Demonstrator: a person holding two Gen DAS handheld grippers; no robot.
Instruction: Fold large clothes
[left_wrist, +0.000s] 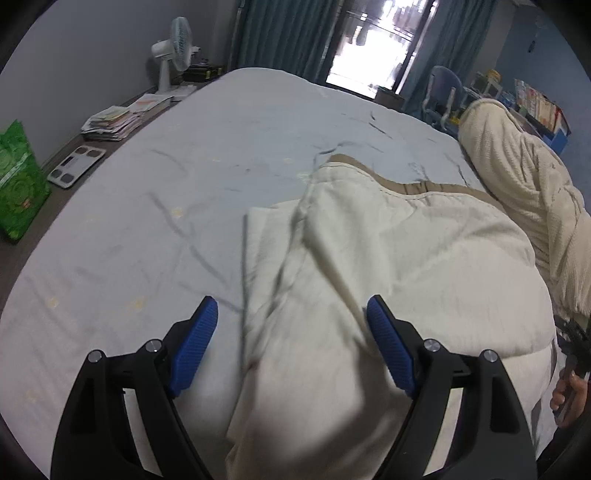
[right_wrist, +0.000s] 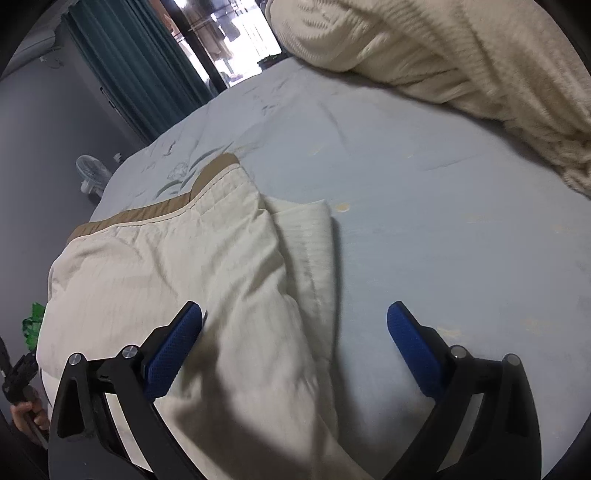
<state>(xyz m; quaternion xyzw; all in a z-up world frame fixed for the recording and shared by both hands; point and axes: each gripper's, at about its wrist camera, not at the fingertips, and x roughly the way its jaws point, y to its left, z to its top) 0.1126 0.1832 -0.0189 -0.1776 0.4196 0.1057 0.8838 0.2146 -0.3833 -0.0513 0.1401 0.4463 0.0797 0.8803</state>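
Observation:
A large cream garment (left_wrist: 388, 258) with a tan band (left_wrist: 424, 186) along its far edge lies partly folded on the pale blue bed sheet (left_wrist: 166, 206). My left gripper (left_wrist: 291, 301) hovers over its near left part, jaws wide open, nothing pinched between the blue pads (left_wrist: 195, 343). In the right wrist view the same garment (right_wrist: 166, 266) shows a folded flap (right_wrist: 310, 236) at its right side. My right gripper (right_wrist: 295, 306) stands open above the garment's near right edge, its left pad (right_wrist: 173, 347) over the cloth and the other over bare sheet.
A cream knitted blanket (left_wrist: 517, 177) is heaped at the bed's right side. On the floor to the left are a green bag (left_wrist: 18, 181), a scale (left_wrist: 75, 166), stacked papers (left_wrist: 114, 123) and a fan (left_wrist: 177, 48). A person's hand (left_wrist: 569, 391) shows at the lower right.

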